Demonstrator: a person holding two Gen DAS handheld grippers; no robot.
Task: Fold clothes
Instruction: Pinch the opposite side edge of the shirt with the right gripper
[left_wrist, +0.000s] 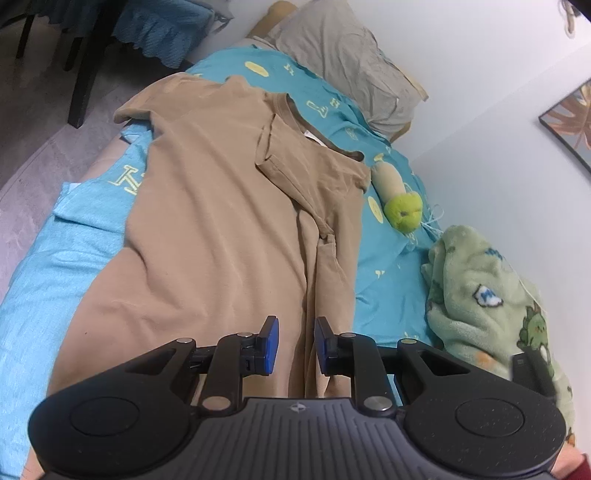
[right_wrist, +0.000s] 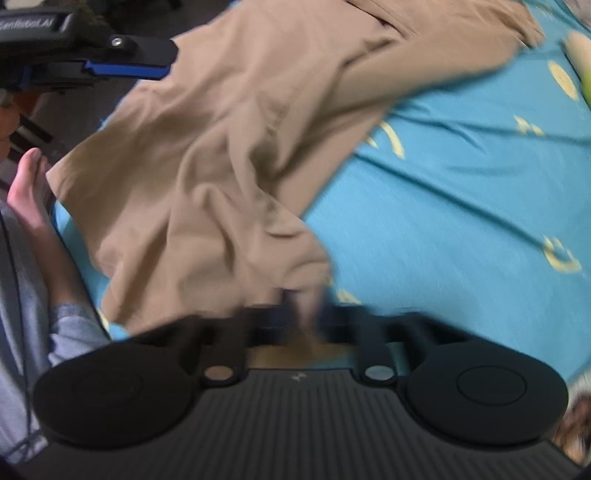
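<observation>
A tan T-shirt (left_wrist: 221, 206) lies lengthwise on a bed with a turquoise sheet (left_wrist: 388, 258), collar at the far end, one sleeve folded onto its body. My left gripper (left_wrist: 295, 343) is open and empty, hovering just above the shirt's near hem area. In the right wrist view the shirt (right_wrist: 240, 147) is rumpled, its near edge bunched at my right gripper (right_wrist: 303, 317). That gripper is blurred by motion; its jaws look close together with tan cloth between them. The left gripper (right_wrist: 110, 62) also shows at the top left of that view.
A grey pillow (left_wrist: 343, 59) lies at the bed's head by the white wall. A green-headed plush toy (left_wrist: 397, 192) and a green printed blanket (left_wrist: 487, 295) lie to the right of the shirt. A dark chair (left_wrist: 85, 55) stands on the floor at left. The person's forearm (right_wrist: 44, 236) is at left.
</observation>
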